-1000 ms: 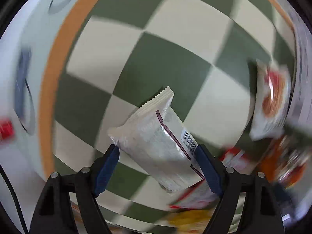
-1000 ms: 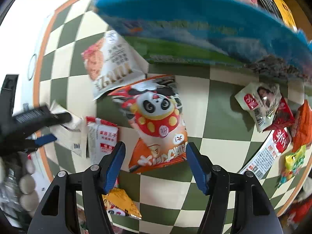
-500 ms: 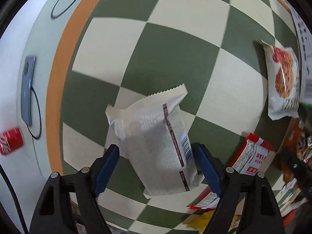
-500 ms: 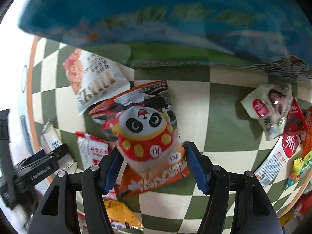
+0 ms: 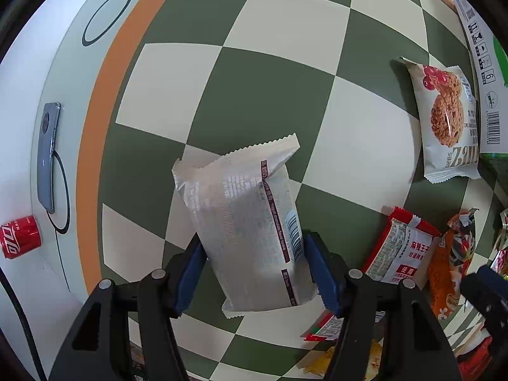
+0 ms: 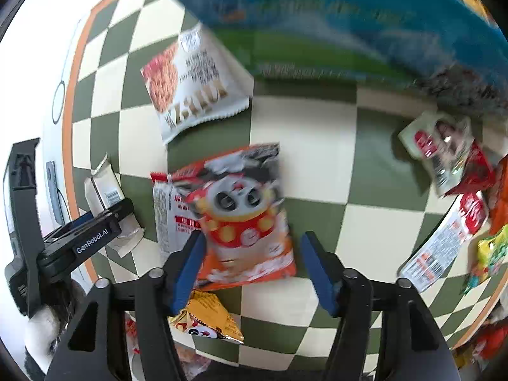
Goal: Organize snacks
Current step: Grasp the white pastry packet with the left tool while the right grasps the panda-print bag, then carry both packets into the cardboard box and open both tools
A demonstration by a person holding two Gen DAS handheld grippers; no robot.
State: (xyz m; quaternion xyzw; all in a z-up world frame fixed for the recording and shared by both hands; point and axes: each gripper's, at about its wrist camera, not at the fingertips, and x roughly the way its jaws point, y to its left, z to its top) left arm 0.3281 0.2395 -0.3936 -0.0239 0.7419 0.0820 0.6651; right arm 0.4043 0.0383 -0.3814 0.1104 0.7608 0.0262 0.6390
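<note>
A white snack packet (image 5: 241, 209) with a barcode lies on the green and cream checked cloth (image 5: 254, 101). My left gripper (image 5: 254, 243) points straight down over it. Its jaws are closing, and both blue pads touch the packet's lower sides. The right wrist view shows the same packet (image 6: 101, 184) in that gripper (image 6: 104, 212) at the far left. My right gripper (image 6: 253, 238) stands open over an orange panda packet (image 6: 241, 203). The left pad touches the packet's edge, while the right pad stands apart from it.
A white cookie packet (image 5: 444, 120) and a red packet (image 5: 403, 247) lie to the right. A blue and green box (image 6: 349, 16) fills the top of the right wrist view. Several packets (image 6: 444, 155) crowd the right edge. A red can (image 5: 20, 236) and a grey phone (image 5: 47, 155) lie beyond the orange border.
The left jaws have narrowed until the pads meet the white packet, which now lies straighter between them. In the right wrist view the panda packet and the box have shifted slightly; the jaws kept their width.
</note>
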